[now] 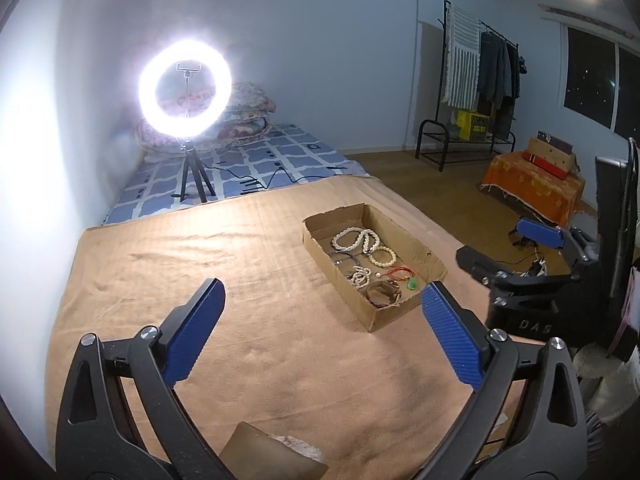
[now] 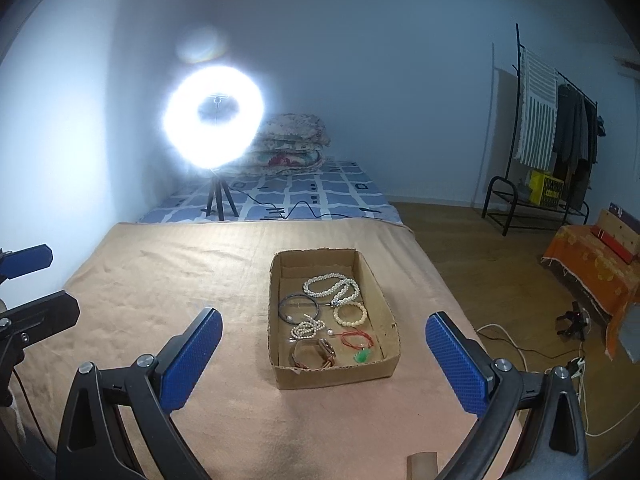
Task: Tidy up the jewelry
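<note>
A shallow cardboard box point(image 2: 382, 302) point(image 1: 404, 236) sits on the tan blanket point(image 2: 180, 280) point(image 1: 200, 264). In it lie a white bead necklace point(image 2: 326, 284) point(image 1: 352, 238), a cream bead bracelet point(image 2: 351, 314), a dark cord point(image 2: 298, 304), a small pearl strand point(image 2: 306, 328), a red string with a green pendant point(image 2: 362, 356) point(image 1: 412, 283) and a brown watch point(image 2: 314, 354) point(image 1: 382, 294). My right gripper point(image 2: 324, 344) is open and empty, above the box's near end. My left gripper point(image 1: 324, 312) is open and empty, left of the box.
A lit ring light point(image 2: 214, 120) on a tripod stands on the blue checked bed behind the blanket. Folded quilts point(image 2: 292, 144) lie beside it. A clothes rack point(image 2: 552, 140) and an orange-covered stand point(image 2: 592, 272) are on the wooden floor to the right, with cables point(image 2: 520, 344).
</note>
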